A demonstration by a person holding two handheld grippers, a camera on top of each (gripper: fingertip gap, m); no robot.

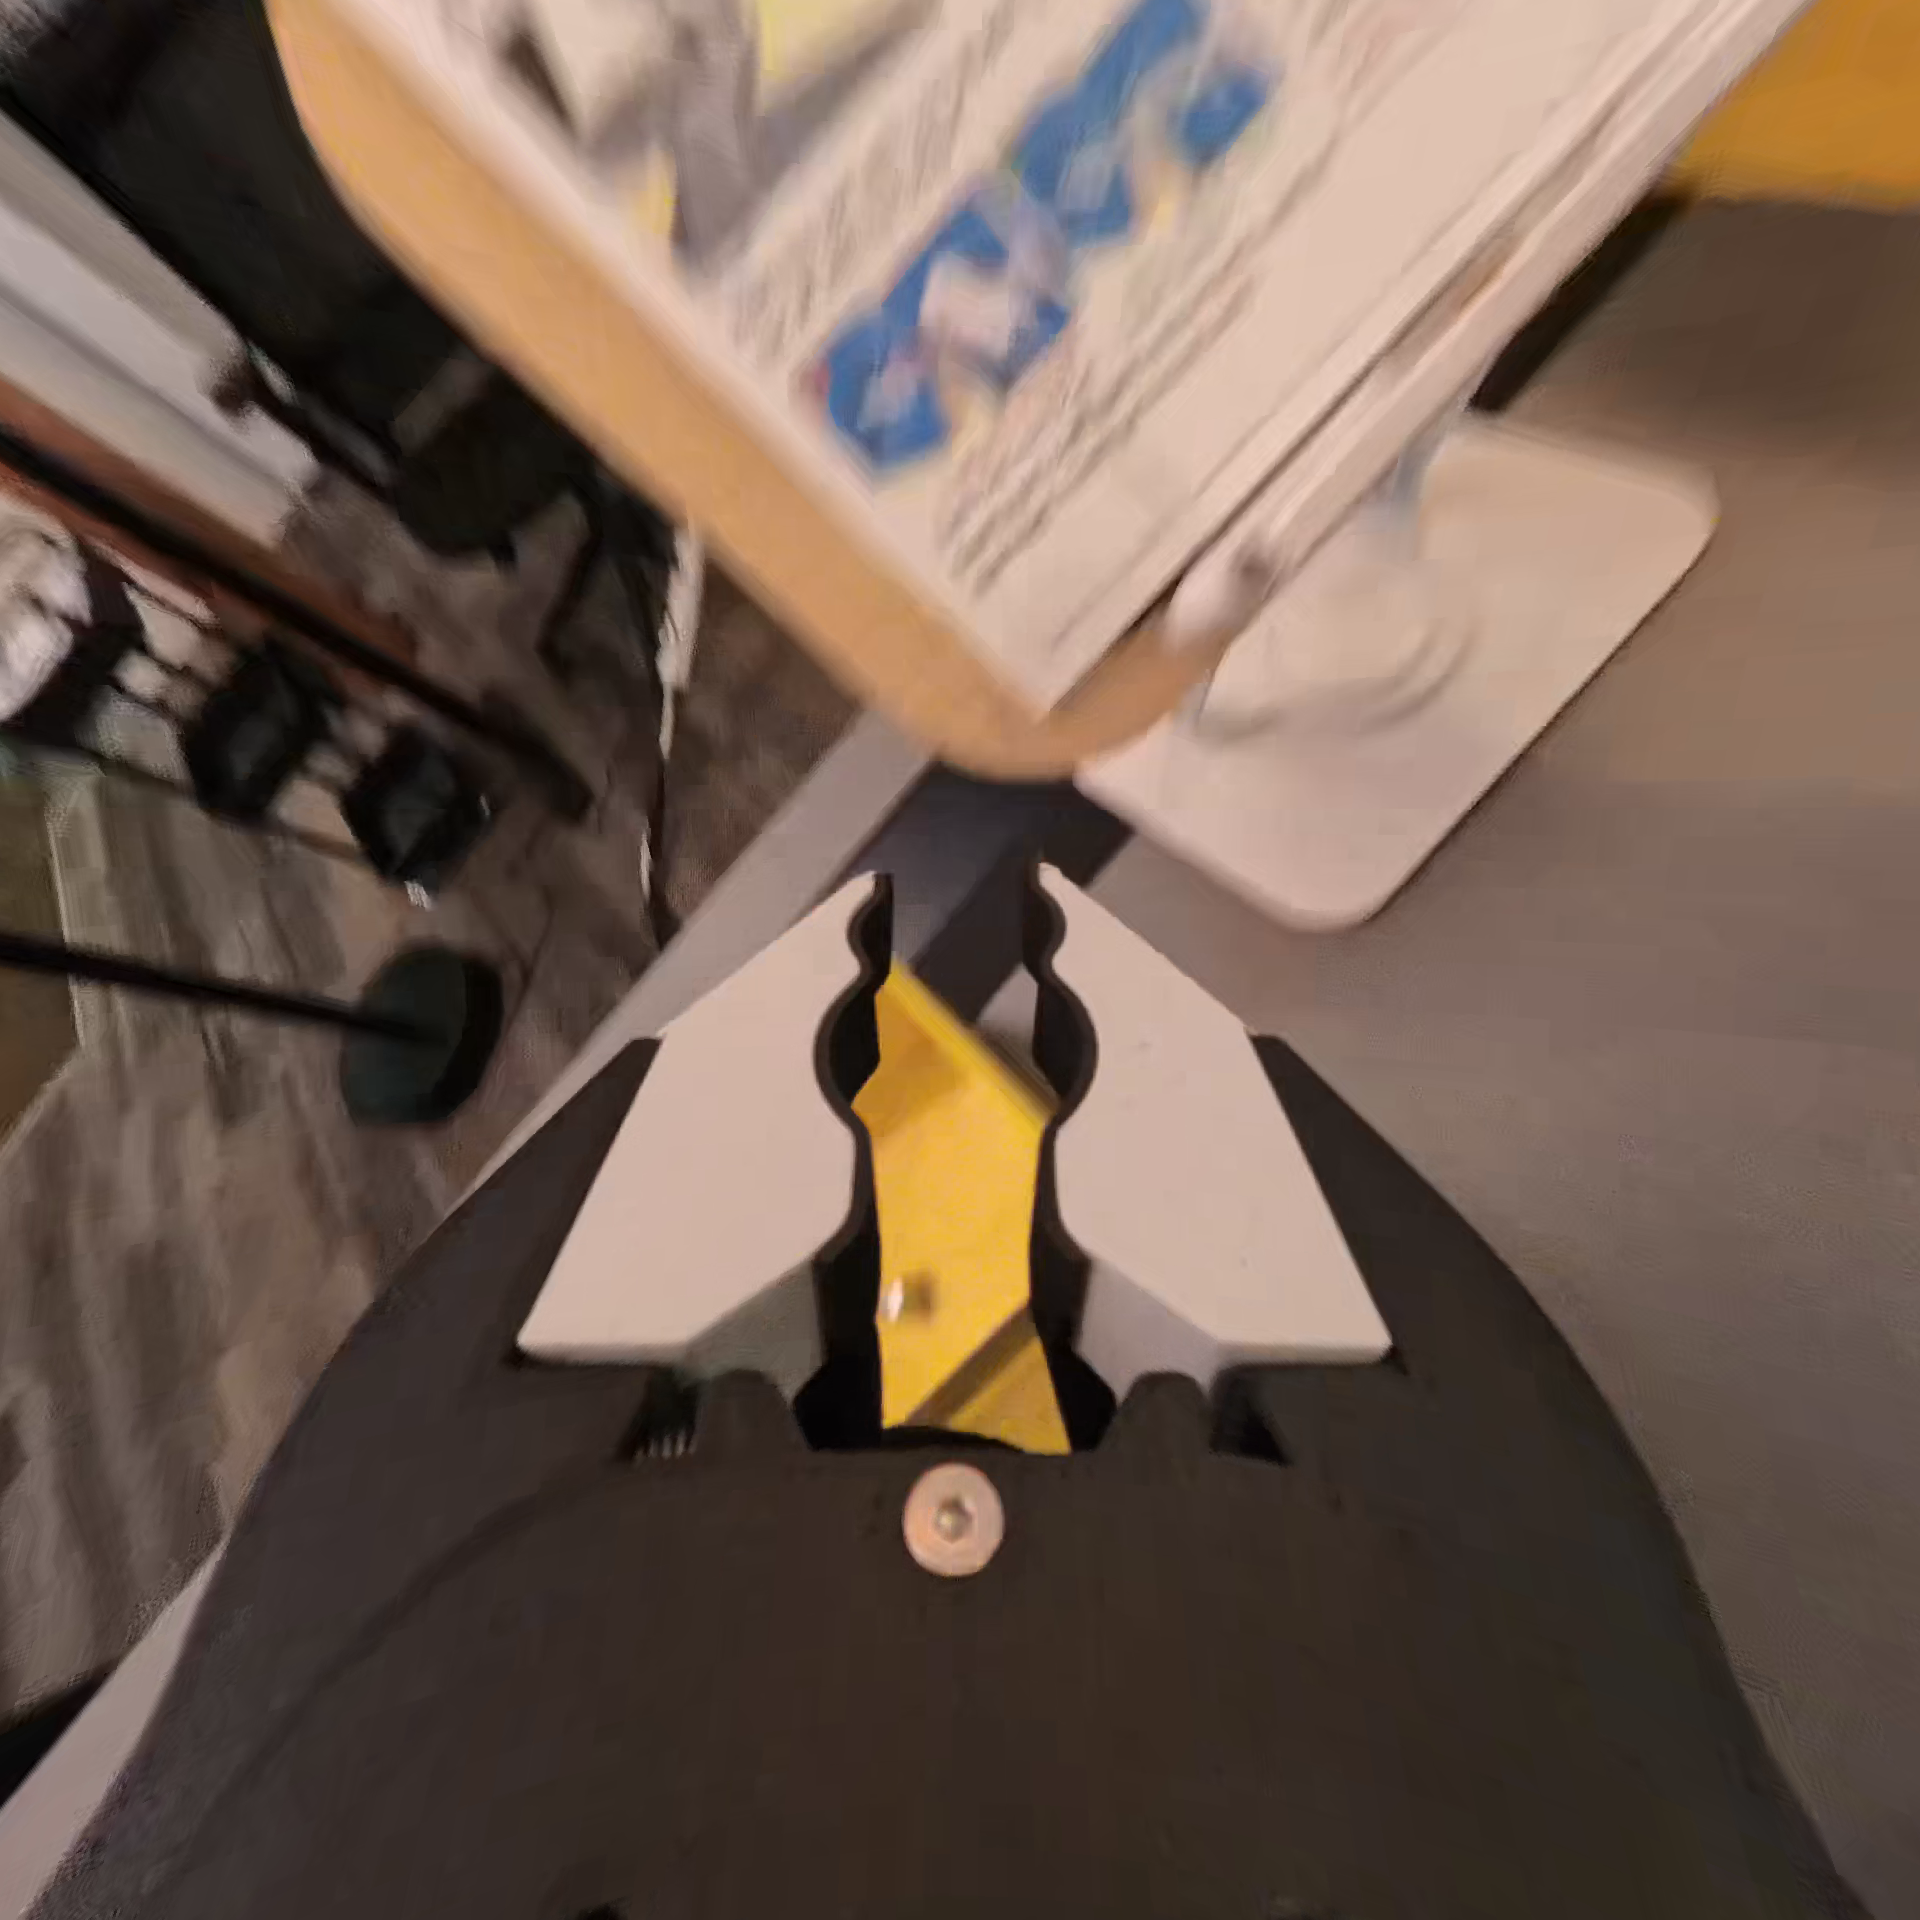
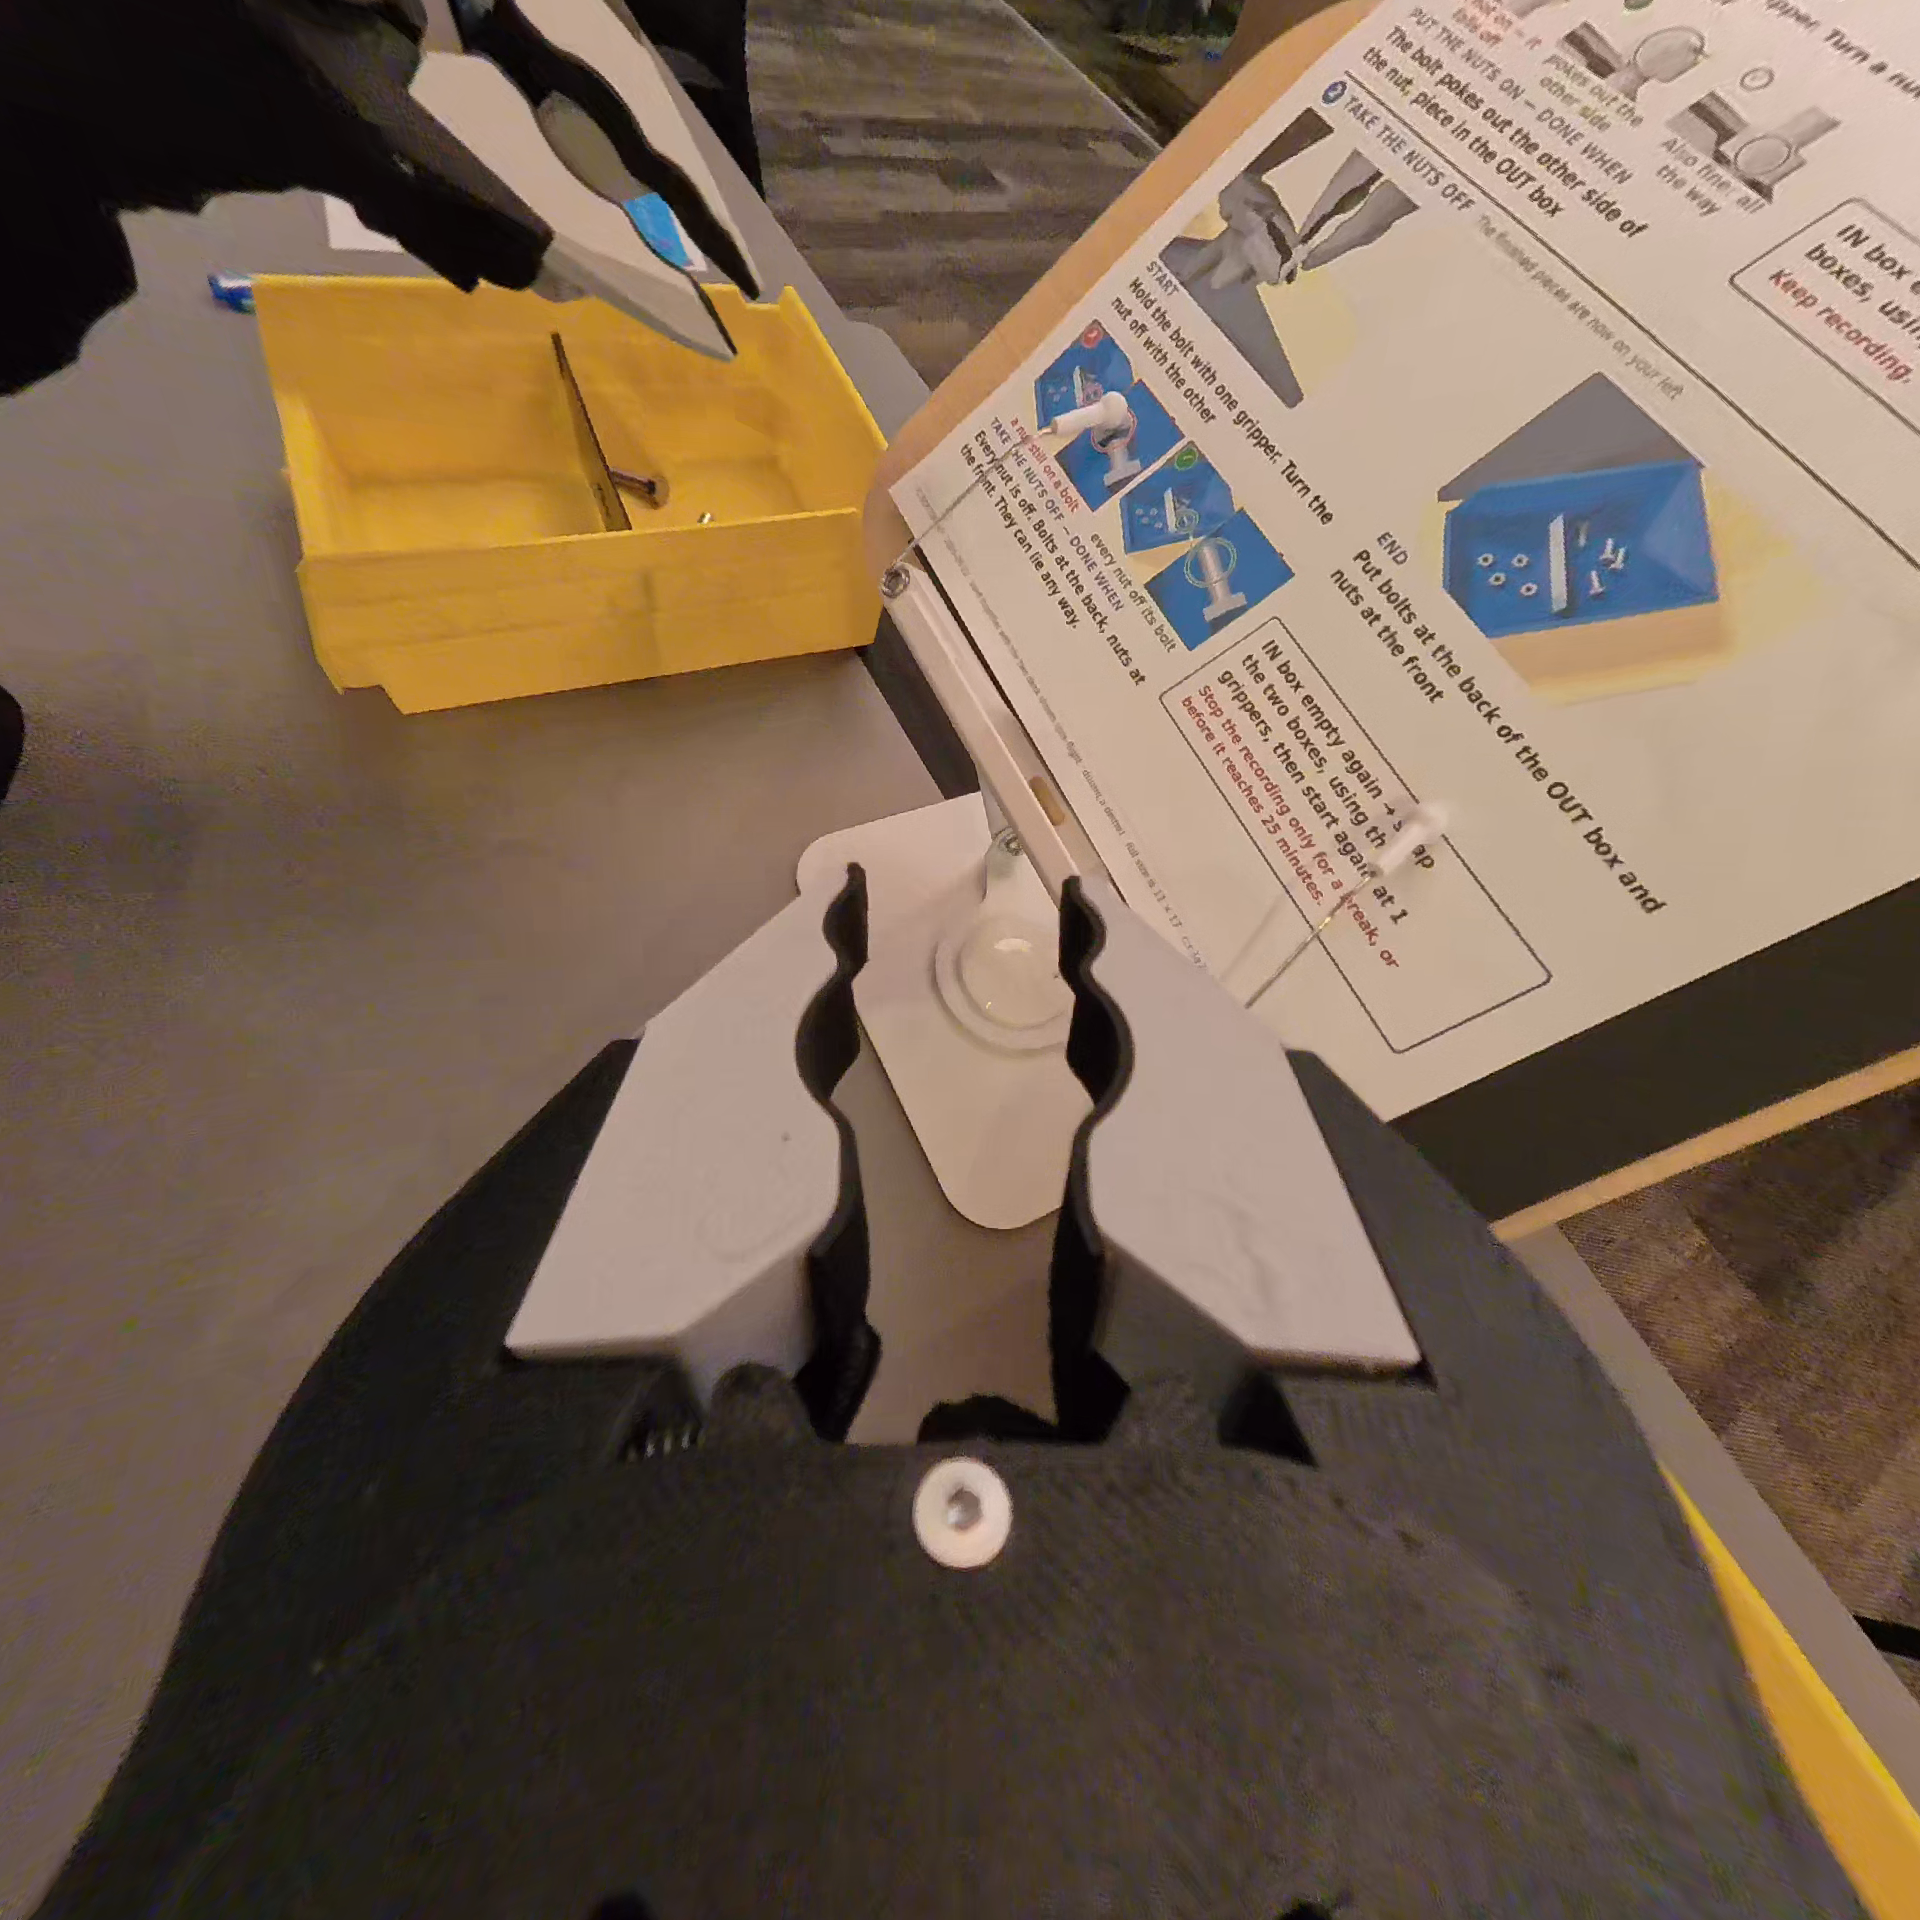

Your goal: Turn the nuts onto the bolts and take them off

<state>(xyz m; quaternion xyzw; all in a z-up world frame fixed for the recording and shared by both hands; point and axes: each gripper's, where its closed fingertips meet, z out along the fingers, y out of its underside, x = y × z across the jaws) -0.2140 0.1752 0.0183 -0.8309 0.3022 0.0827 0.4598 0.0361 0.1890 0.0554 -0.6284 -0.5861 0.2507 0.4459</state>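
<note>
A yellow box with a middle divider stands on the grey table at the far left. A dark bolt and a small nut lie in it by the divider. My left gripper hovers over the box's back edge. In the blurred left wrist view, my left gripper has its jaws a little apart with nothing between them. The yellow box and a small nut show below the gap. My right gripper is open and empty above the white stand base.
A printed instruction sheet on a wooden board leans on the white stand at the right and overhangs the table. It also shows in the left wrist view. A yellow edge shows at the lower right. A small blue item lies behind the box. Tip to tip, the grippers are about 25 cm apart. From my left tips it is roughly 25 cm to the small nut; from my right, 45 cm.
</note>
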